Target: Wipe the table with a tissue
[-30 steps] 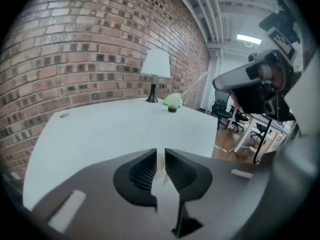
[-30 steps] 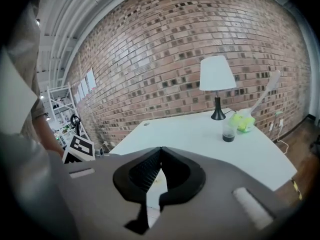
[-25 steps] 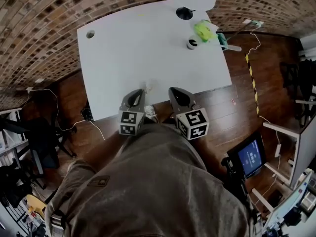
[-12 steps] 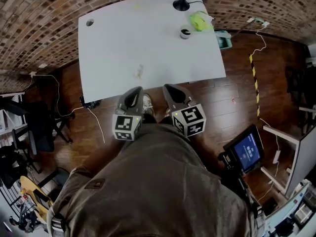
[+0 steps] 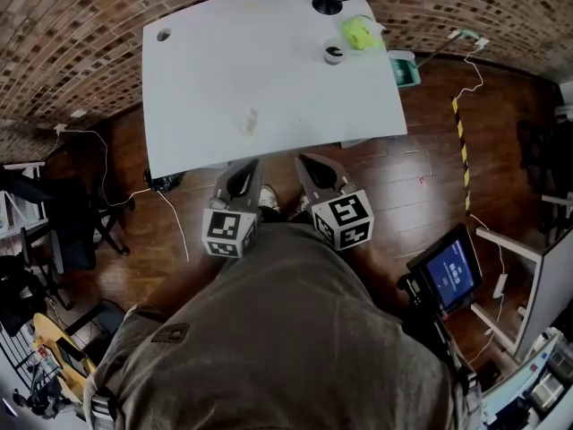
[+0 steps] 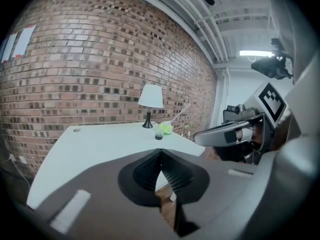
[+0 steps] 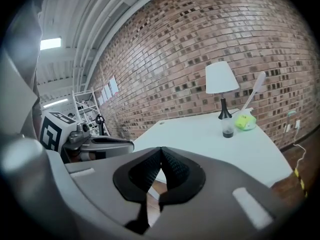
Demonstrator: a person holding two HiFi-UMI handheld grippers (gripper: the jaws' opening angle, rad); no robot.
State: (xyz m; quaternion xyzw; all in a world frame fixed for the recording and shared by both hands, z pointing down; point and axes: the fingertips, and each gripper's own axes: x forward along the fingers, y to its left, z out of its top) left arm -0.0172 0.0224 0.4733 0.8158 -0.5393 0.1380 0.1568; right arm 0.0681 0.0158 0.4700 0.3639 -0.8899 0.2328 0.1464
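Observation:
A small crumpled tissue (image 5: 249, 121) lies loose on the white table (image 5: 206, 70), a little in from its near edge. Both grippers hang in front of that edge, over the wooden floor and clear of the table. My left gripper (image 5: 247, 168) is shut with nothing between its pads, and its own view shows the jaws meeting at the tip (image 6: 160, 153). My right gripper (image 5: 308, 162) sits beside it, also shut and empty (image 7: 161, 149). The two gripper views do not show the tissue.
At the table's far right stand a lamp (image 5: 328, 4), a cup with dark liquid (image 5: 333, 55) and a green object (image 5: 360, 32). A cable hole (image 5: 163, 35) is at the far left corner. Cables, a screen (image 5: 450, 274) and chairs surround the table.
Both grippers have drawn back from the table's near edge towards the person. The tissue, which was by the left gripper's tip, stays behind on the table.

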